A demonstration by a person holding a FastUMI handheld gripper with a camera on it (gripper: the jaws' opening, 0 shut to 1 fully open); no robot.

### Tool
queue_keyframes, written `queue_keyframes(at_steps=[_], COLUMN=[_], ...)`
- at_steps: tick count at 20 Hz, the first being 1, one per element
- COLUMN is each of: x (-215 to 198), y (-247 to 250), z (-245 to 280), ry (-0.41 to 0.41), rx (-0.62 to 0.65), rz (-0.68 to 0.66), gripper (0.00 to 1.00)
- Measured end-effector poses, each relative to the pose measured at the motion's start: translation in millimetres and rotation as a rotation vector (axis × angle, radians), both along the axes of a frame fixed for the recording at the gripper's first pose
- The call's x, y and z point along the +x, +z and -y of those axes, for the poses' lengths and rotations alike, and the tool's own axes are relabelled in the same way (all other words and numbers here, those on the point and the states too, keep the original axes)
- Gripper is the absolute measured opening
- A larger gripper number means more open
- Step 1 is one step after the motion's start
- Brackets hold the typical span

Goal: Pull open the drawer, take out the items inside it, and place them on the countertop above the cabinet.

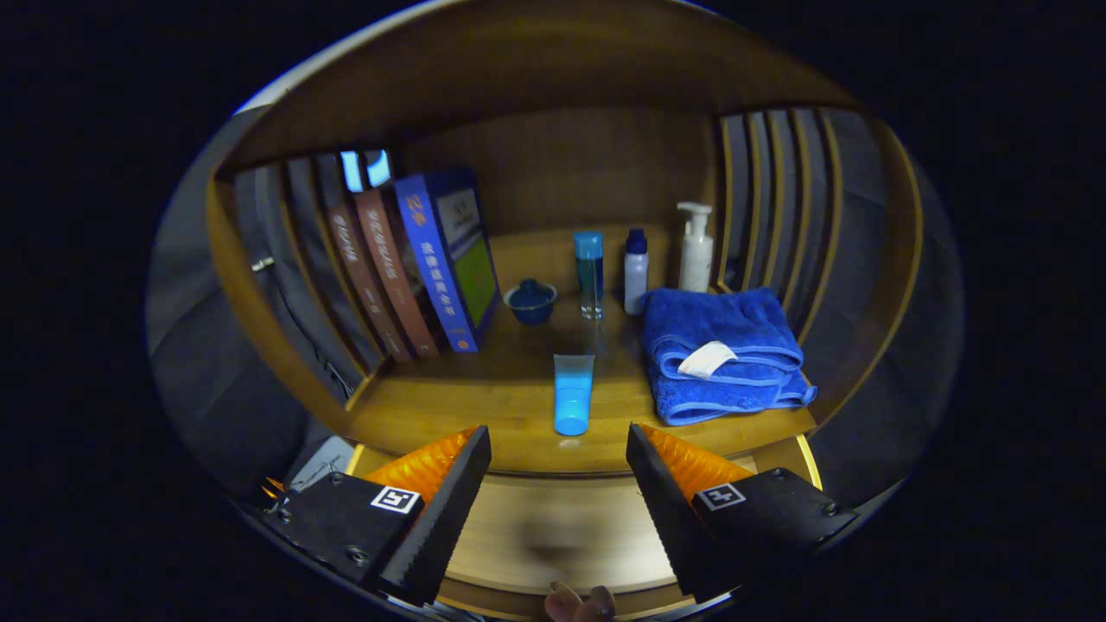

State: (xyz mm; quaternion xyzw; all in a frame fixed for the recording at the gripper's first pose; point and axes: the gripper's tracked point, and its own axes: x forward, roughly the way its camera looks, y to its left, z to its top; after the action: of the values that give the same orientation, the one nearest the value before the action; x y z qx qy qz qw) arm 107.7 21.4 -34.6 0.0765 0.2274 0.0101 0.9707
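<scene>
Lying on the countertop (518,406) just beyond the spread, empty fingers (558,449), a tube (573,393).

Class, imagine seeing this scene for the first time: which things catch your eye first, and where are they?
The blue tube lies on the countertop just ahead of the open gripper, cap toward it. To its right sits a folded blue towel with three bottles behind it. Books lean at the left, beside a small blue bowl.
</scene>
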Motion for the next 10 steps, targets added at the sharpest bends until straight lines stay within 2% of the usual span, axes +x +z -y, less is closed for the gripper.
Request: queue_keyframes(at_steps=[3,6,10], x=[-51.5,-95.2,-153.9], y=[9.3,2.5,-21.8], z=[-6.4,-9.2,-13.0], ry=[0.000,-0.013,0.003], rx=[0.020,-0.016,-0.027], rz=[0.129,0.235,0.313], gripper=[1.00,1.00,0.99])
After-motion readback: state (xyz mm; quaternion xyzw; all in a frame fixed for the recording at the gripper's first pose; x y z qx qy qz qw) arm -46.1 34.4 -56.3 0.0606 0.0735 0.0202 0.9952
